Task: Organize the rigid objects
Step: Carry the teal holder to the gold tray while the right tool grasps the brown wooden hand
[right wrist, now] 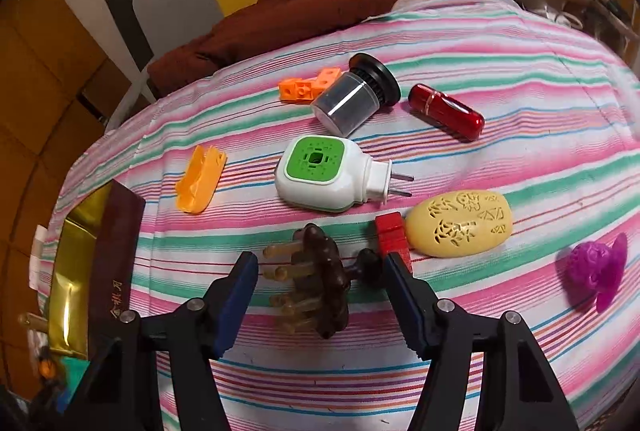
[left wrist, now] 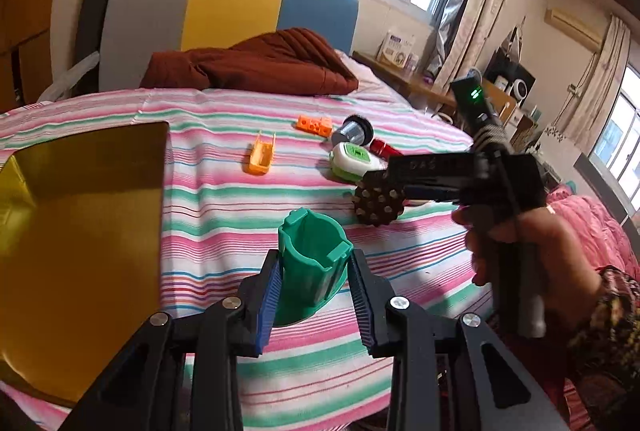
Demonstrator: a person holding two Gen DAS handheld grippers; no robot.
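Left wrist view shows the left gripper (left wrist: pixel 312 285) pinching a green cup (left wrist: pixel 310 267) above the striped bed (left wrist: pixel 208 199), beside a gold-lined box (left wrist: pixel 80 211) on the left. Only the right wrist view shows the right gripper (right wrist: pixel 320 271), fingers spread around a brown spiked massager (right wrist: pixel 324 287) without pressing it, plus a yellow carved case (right wrist: pixel 460 223) and purple figure (right wrist: pixel 596 271) at right.

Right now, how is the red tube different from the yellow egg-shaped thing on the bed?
The red tube is shiny, narrow and smooth; the yellow egg-shaped thing is matte, fatter and has patterns cut through its top. The red tube lies farther back, beside the dark jar; the yellow one sits nearer, touching a small red block. Both lie on their sides on the striped sheet.
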